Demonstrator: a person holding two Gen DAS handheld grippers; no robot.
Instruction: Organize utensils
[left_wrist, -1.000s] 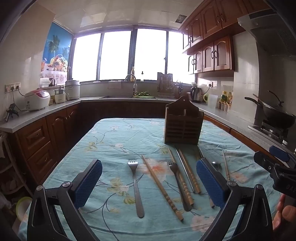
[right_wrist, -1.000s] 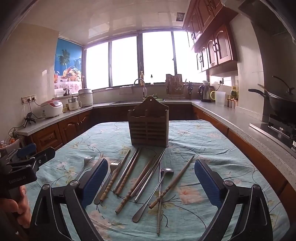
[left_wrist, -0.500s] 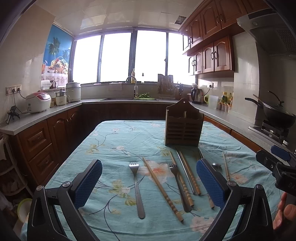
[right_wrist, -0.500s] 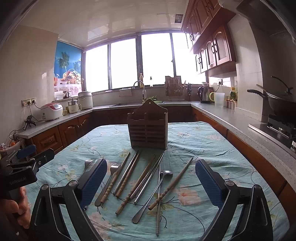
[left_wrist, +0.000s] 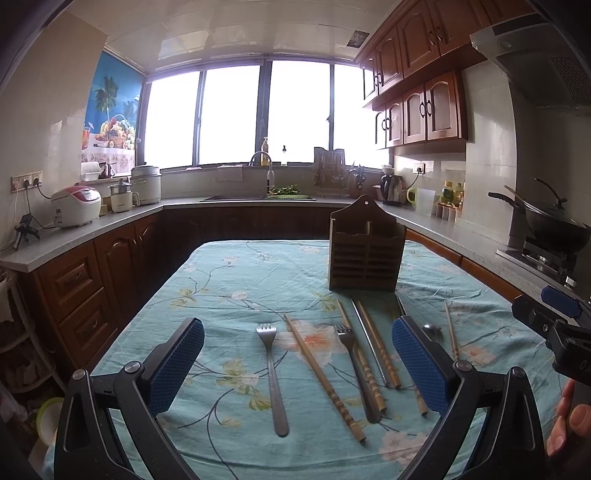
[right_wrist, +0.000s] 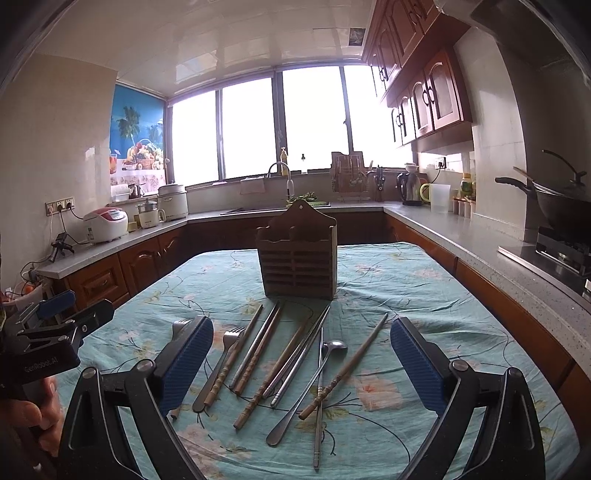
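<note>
A brown wooden utensil holder (left_wrist: 364, 253) (right_wrist: 298, 256) stands upright on the floral tablecloth. In front of it lie several utensils: a steel fork (left_wrist: 272, 373), a second fork (left_wrist: 354, 369) (right_wrist: 221, 363), wooden chopsticks (left_wrist: 323, 376) (right_wrist: 343, 369), steel chopsticks (right_wrist: 301, 358) and a spoon (right_wrist: 308, 387). My left gripper (left_wrist: 295, 363) is open and empty, low over the forks. My right gripper (right_wrist: 301, 365) is open and empty, low over the chopsticks and spoon. Each gripper shows at the edge of the other's view.
The table (left_wrist: 229, 284) sits inside a U-shaped kitchen counter (left_wrist: 110, 221). Rice cookers (left_wrist: 75, 205) stand on the left counter, a sink at the back, a kettle (left_wrist: 391, 188) and a wok (left_wrist: 554, 225) on the right.
Both grippers have tilted down a little and edged closer to the utensils. Nothing on the table has moved.
</note>
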